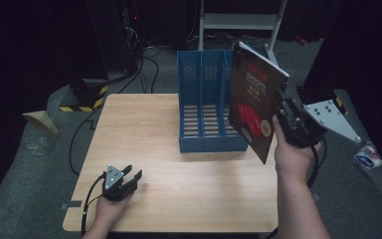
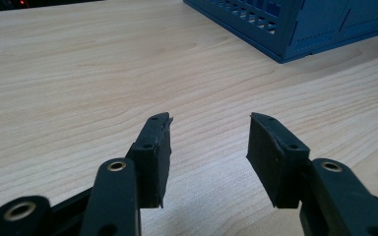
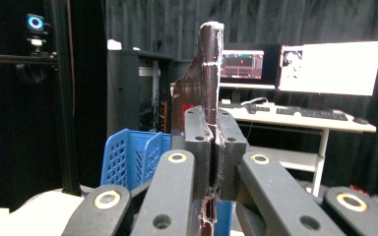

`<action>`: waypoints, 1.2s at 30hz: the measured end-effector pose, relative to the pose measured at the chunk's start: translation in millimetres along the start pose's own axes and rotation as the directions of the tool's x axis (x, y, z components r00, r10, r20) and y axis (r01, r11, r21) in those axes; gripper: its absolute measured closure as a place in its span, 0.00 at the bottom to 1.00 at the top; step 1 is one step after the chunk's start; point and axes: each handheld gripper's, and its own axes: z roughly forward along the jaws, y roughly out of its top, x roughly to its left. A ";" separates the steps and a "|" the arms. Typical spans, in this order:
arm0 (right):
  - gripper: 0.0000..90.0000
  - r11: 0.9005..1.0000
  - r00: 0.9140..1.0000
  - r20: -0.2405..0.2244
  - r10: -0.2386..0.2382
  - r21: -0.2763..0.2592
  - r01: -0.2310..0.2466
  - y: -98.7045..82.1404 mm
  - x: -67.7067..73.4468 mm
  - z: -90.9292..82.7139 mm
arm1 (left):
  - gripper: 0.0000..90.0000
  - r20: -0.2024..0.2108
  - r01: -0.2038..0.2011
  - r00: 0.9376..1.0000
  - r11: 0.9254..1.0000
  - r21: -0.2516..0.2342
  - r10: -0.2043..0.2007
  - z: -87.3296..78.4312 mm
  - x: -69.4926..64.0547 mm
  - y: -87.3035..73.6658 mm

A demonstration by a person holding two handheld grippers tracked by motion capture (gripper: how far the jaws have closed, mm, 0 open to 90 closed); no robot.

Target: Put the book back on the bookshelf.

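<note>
High view: a pale wooden worktop carries a blue file rack with three slots, standing toward the far edge. The right hand-held gripper holds a dark book with a red cover design upright in the air, just right of the rack and overlapping its right slot. The left hand-held gripper rests low on the worktop, well left of and nearer than the rack, carrying nothing.

The step in hand looks like sliding the book into a slot. To do it well, keep the book vertical, line its lower edge over one slot, and lower it straight so the corner does not catch a divider.

Left gripper view: the left hand-held gripper has its jaws apart with bare wood between them. The rack's corner sits at upper right. This shows the empty gap clearly, which the high view leaves vague.

Right gripper view: the right hand-held gripper is clamped tight on the book's edge, with the rack low and left. Behind are lit monitors on a desk, absent from the other views.
</note>
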 end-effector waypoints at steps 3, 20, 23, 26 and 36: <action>0.97 1.000 1.000 0.019 0.002 0.011 -0.002 -1.9 -1.5 15.6 | 0.57 0.003 -0.001 1.000 1.000 0.000 0.001 0.1 0.2 0.0; 0.96 1.000 0.997 0.075 -0.020 0.007 0.020 -20.4 -4.5 80.3 | 0.58 0.018 -0.011 1.000 1.000 0.005 0.011 -0.3 0.7 0.0; 0.96 1.000 0.997 0.077 -0.015 0.000 0.015 -25.7 -7.0 88.0 | 0.58 0.020 -0.005 1.000 1.000 0.014 0.005 0.0 1.0 0.2; 0.96 1.000 0.996 0.092 -0.003 -0.014 0.004 -31.7 -9.8 94.7 | 0.58 0.018 -0.006 1.000 1.000 0.010 0.006 0.1 0.7 0.0; 0.96 0.999 0.997 0.081 0.004 -0.045 0.000 -48.5 -13.1 115.6 | 0.59 0.019 -0.014 1.000 1.000 0.009 0.014 -0.1 0.6 0.0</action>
